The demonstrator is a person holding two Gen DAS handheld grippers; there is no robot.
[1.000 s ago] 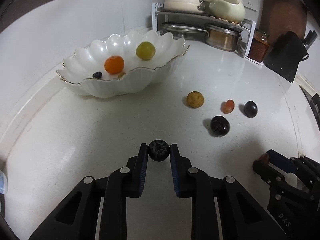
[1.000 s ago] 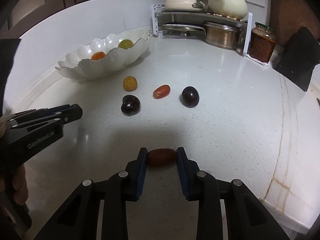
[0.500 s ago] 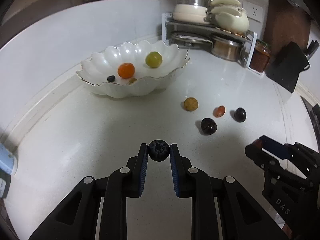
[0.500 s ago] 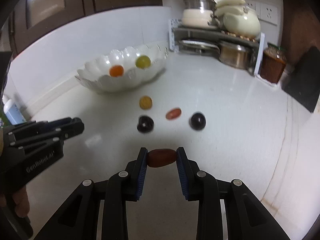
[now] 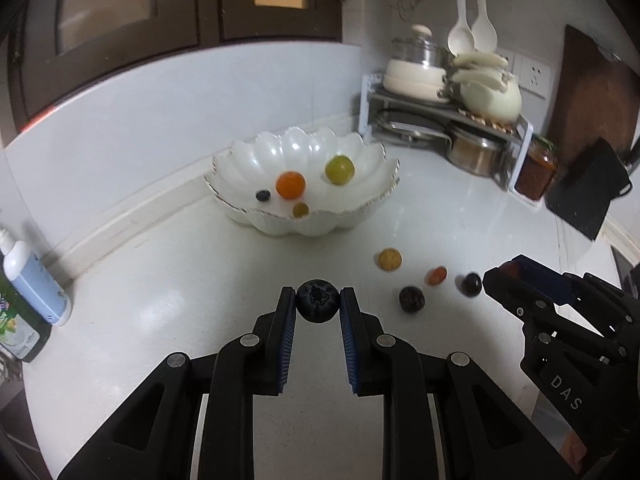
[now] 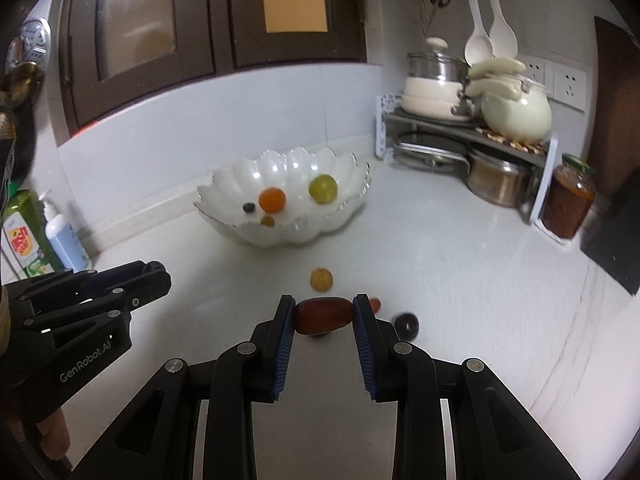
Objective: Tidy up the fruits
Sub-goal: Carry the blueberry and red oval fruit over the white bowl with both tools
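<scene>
Blueberry (image 5: 317, 306) clamped in left tongs (image 5: 317, 308), above counter (image 5: 160, 300); date (image 6: 323, 315) clamped endwise in right tongs (image 6: 323, 317). Bowl (image 5: 376, 204) at 12 o'clock. Both fruits judged light, soft, bruisable; minimal squeeze advised.

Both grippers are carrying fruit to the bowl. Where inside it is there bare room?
The white bowl's right half beyond the green fruit is bare. Its left-front is crowded: orange fruit, small blueberry, yellowish berry.
</scene>
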